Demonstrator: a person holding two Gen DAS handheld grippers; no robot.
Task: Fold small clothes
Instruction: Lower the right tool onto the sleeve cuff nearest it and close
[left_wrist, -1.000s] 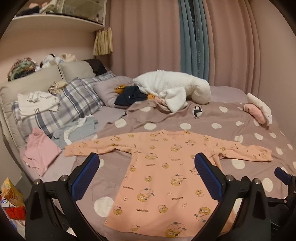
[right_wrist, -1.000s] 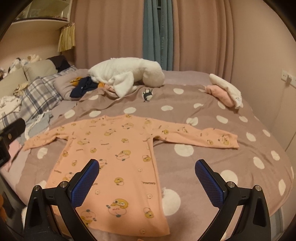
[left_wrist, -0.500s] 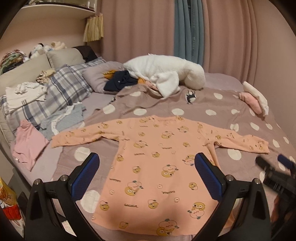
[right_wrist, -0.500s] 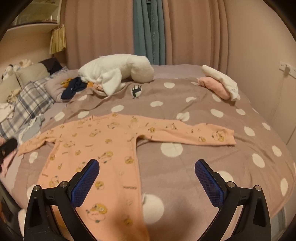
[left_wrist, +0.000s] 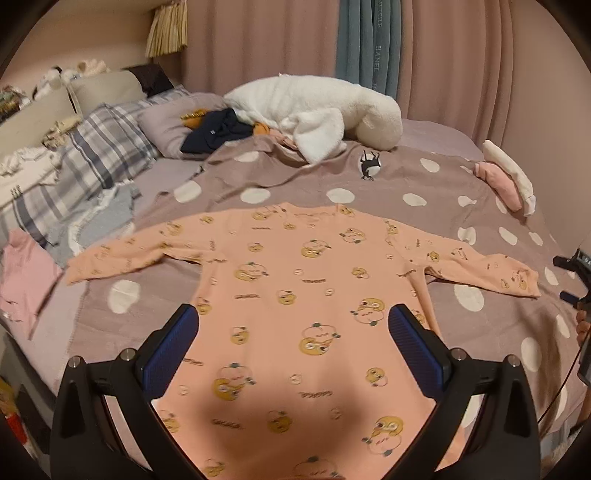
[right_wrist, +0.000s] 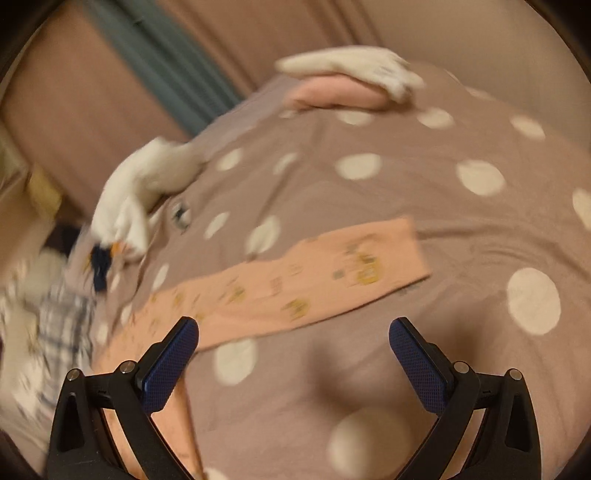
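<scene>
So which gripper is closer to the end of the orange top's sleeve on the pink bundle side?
Right. The right gripper hangs open just short of that sleeve cuff, facing it. The left gripper is open over the orange top, above its body, with that cuff off to its side.

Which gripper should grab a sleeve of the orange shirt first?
Probably the right gripper: it is open, low over the blanket, with the sleeve just ahead of its fingers. The left gripper faces the shirt's body.

Readable lettering
The teal curtain (left_wrist: 369, 44) is showing "HANEL" running vertically; the peach shirt's (left_wrist: 314, 295) small printed words are staying illegible.
</scene>
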